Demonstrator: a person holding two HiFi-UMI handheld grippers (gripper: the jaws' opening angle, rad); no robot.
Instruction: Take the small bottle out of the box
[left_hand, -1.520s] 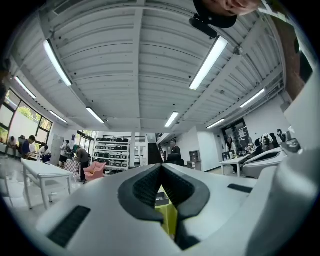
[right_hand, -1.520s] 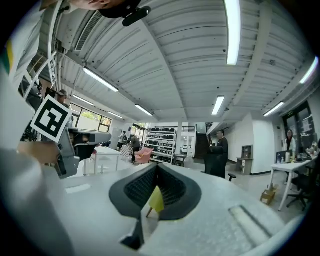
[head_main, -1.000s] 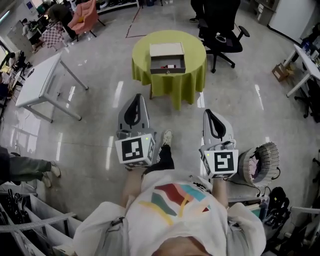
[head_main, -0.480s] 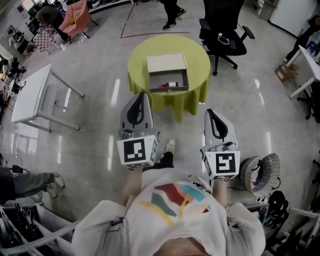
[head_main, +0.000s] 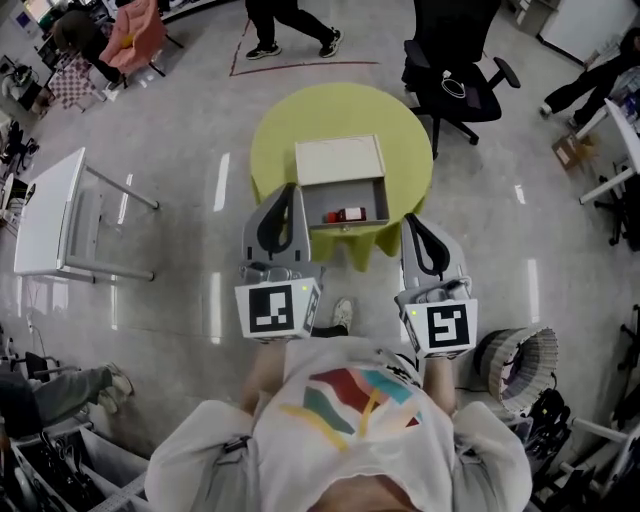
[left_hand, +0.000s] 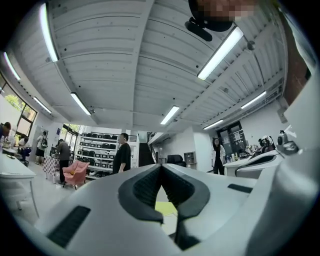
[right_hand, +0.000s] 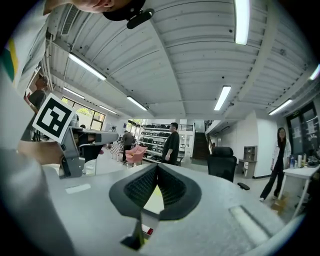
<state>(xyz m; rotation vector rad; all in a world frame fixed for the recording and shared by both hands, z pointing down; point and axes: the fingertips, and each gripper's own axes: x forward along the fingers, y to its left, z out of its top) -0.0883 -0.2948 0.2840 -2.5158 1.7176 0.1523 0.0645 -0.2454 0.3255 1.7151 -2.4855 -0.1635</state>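
A grey box (head_main: 352, 207) stands with its pale lid (head_main: 339, 160) folded back, on a round table with a yellow-green cloth (head_main: 290, 125). In it lies the small bottle (head_main: 349, 214), partly red. My left gripper (head_main: 291, 188) is shut and empty, its tip just left of the box's front corner. My right gripper (head_main: 408, 219) is shut and empty too, its tip just right of the box's front. Both are held low in front of the table. In the left gripper view, the left gripper (left_hand: 161, 166) has its jaw tips meeting. In the right gripper view, the right gripper (right_hand: 157, 165) shows the bottle (right_hand: 148, 231) below its jaws.
A black office chair (head_main: 455, 70) stands behind the table at the right. A white table (head_main: 50, 215) is at the left, and a woven basket (head_main: 520, 365) is on the floor at the right. A person (head_main: 290, 20) walks past behind the table.
The table and box have come much nearer as the person stepped forward. Both grippers stayed shut and now flank the box's front. The walker behind has moved left.
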